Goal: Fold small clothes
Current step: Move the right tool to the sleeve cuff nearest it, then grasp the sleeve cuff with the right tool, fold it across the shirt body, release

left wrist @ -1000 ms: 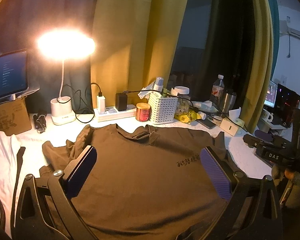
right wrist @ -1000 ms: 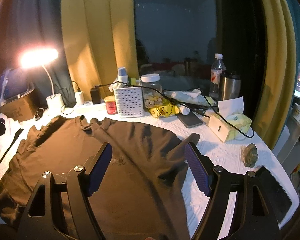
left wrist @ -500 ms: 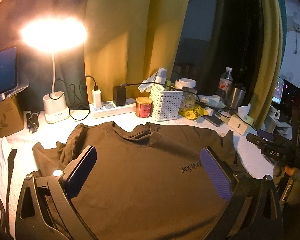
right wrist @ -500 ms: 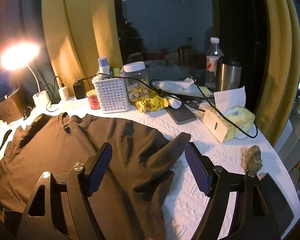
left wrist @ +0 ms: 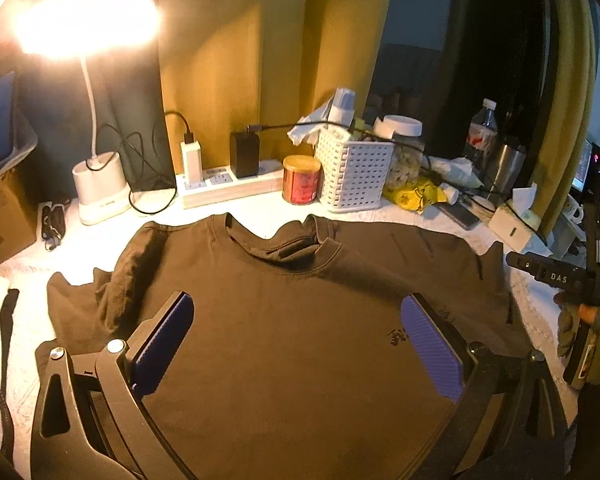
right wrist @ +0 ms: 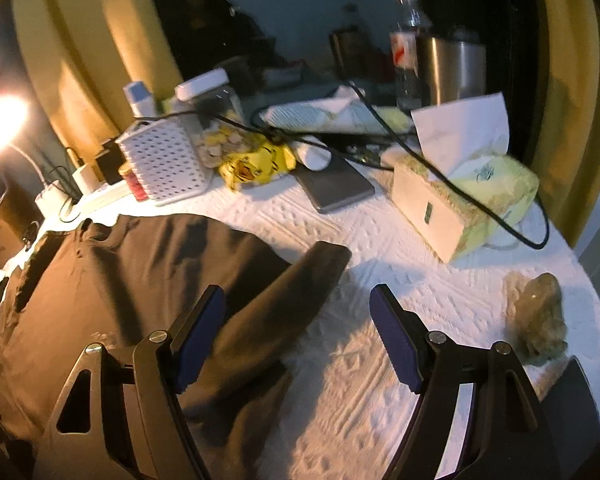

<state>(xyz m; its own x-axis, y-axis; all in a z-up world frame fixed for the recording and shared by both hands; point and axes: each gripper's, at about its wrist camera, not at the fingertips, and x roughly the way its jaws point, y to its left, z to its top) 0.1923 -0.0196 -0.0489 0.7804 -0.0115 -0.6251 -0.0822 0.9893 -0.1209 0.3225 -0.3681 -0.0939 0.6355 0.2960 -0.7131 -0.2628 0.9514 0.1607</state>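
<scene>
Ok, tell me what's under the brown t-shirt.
The brown t-shirt lies spread on a white textured cloth that shows around its edges. Whatever sits beneath its middle is covered.

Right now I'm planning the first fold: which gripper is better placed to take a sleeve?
Right. The right gripper is open beside the sleeve; the left gripper hovers over the mid-chest of the t-shirt.

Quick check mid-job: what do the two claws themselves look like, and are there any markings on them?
Both claws are alike: black angular frames with triangular cut-outs and silver pivot screws, each finger faced with a ribbed blue-purple pad. The left claw shows this in its own view, the right claw in its own. The left view also shows the right one's black body lettered "DAS" in white.
</scene>
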